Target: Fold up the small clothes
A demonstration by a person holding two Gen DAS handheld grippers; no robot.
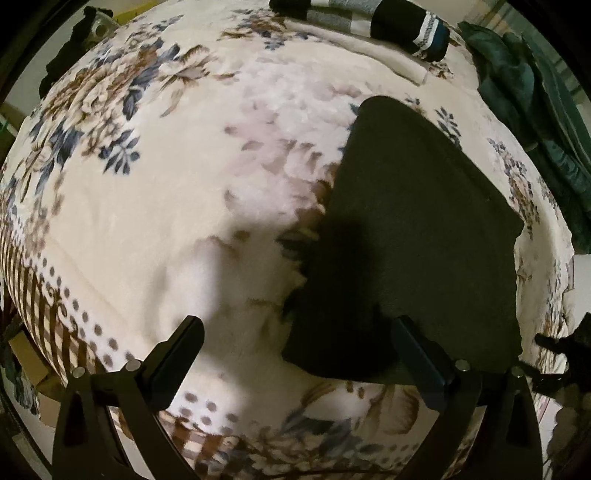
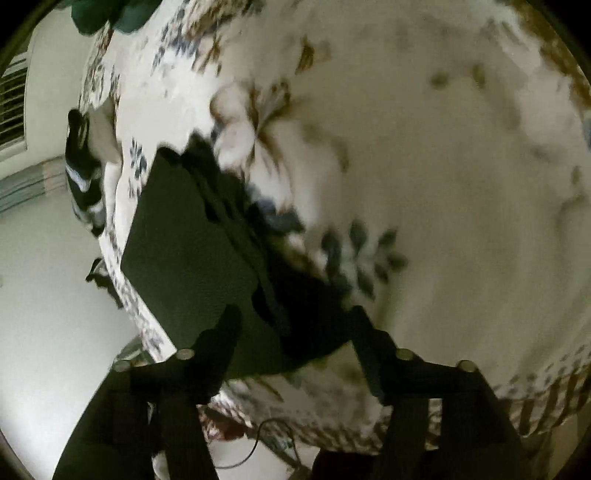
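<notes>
Apparently we have one dark garment (image 1: 417,236) folded flat on the bed (image 1: 147,206); both grippers' jaws stand apart, empty, with other clothes (image 1: 406,22) waiting far off.

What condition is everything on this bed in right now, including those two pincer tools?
Dark garment: lying flat on the blanket, folded over, held by neither gripper.
Left gripper: open, nothing between its fingers.
Right gripper: open above the garment's edge.
Floral blanket: spread out.
Striped clothes: piled at the far edge.
</notes>
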